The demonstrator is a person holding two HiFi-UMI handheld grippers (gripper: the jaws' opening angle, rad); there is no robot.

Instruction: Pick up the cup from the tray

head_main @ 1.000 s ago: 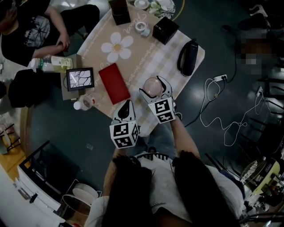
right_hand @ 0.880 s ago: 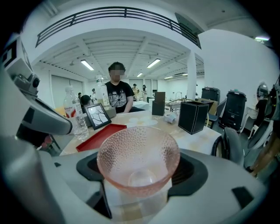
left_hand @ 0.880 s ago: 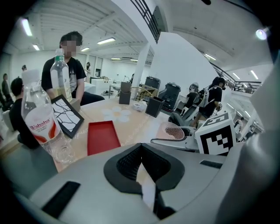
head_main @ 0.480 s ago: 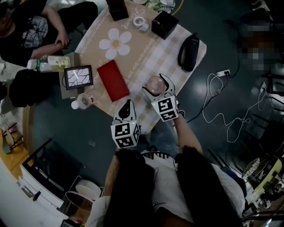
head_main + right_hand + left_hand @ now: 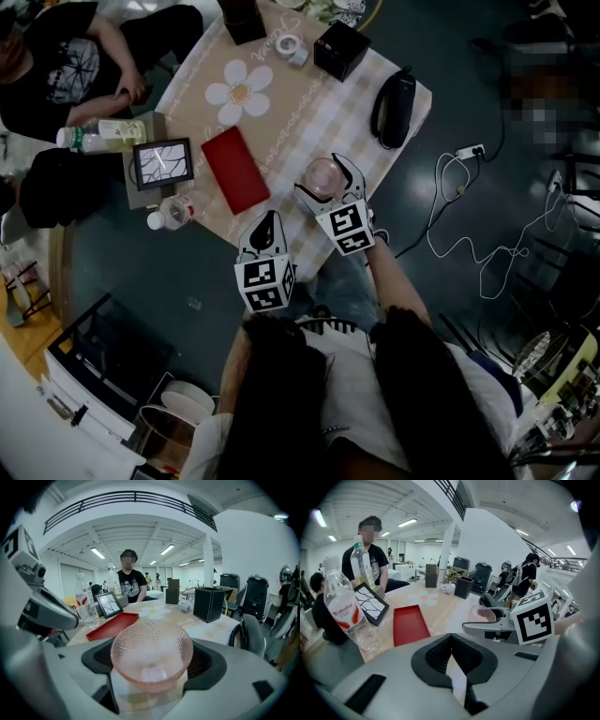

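Centre of the head view: the right gripper (image 5: 325, 187) grips a pink glass cup (image 5: 151, 654), mouth up, jaws on either side. The red tray (image 5: 236, 171) lies empty to its upper left. The left gripper (image 5: 266, 231) sits below the tray, jaws closed on nothing.

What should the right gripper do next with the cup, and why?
Probably lift it gently and keep it level: the right gripper grips the cup on both sides, and the cup is off the tray.
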